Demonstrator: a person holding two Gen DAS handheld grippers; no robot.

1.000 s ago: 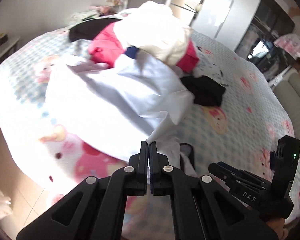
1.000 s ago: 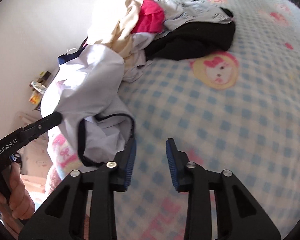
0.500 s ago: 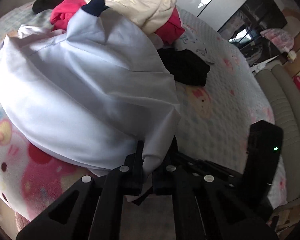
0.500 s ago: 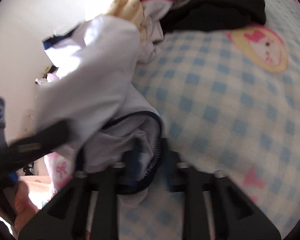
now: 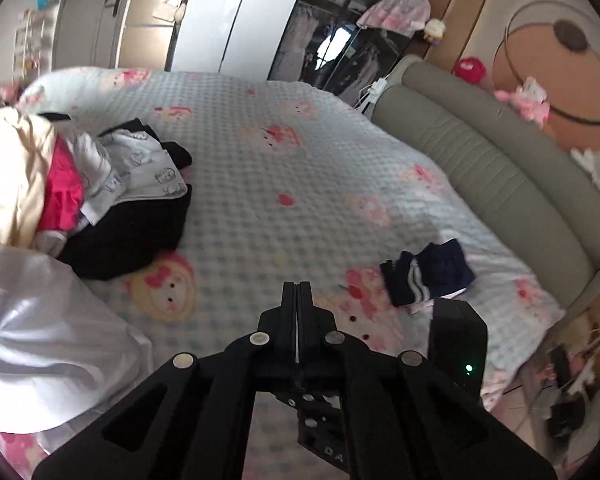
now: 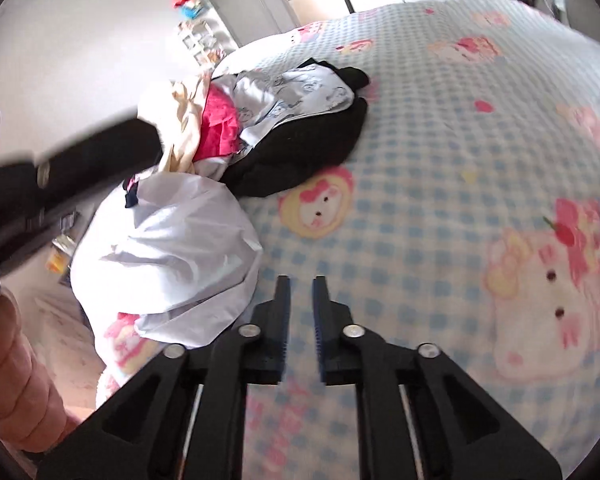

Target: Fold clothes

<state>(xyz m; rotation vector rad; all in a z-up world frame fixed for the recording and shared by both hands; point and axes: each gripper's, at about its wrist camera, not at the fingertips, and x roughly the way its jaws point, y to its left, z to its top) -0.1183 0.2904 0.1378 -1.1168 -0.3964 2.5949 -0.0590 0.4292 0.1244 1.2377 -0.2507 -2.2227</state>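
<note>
On the bed (image 6: 480, 128), left of both claws, a white garment (image 6: 172, 248) lies crumpled beside a heap of clothes (image 5: 100, 192). The left claw (image 5: 298, 292) is seen pressed shut; a pale sliver shows between its jaws, though whether cloth is pinched cannot be told. The right claw (image 6: 301, 284) is held slightly parted and empty. The garment is judged light, limp and thin; it is best taken at a hem or corner.

In the left wrist view, a heap of clothes (image 5: 100, 184) lies on the bed (image 5: 300, 184) at middle left, with a loose shirt (image 5: 48, 344) below it at lower left. A folded garment (image 5: 426, 278) sits right of centre, the headboard (image 5: 500, 184) beyond it at right.
</note>
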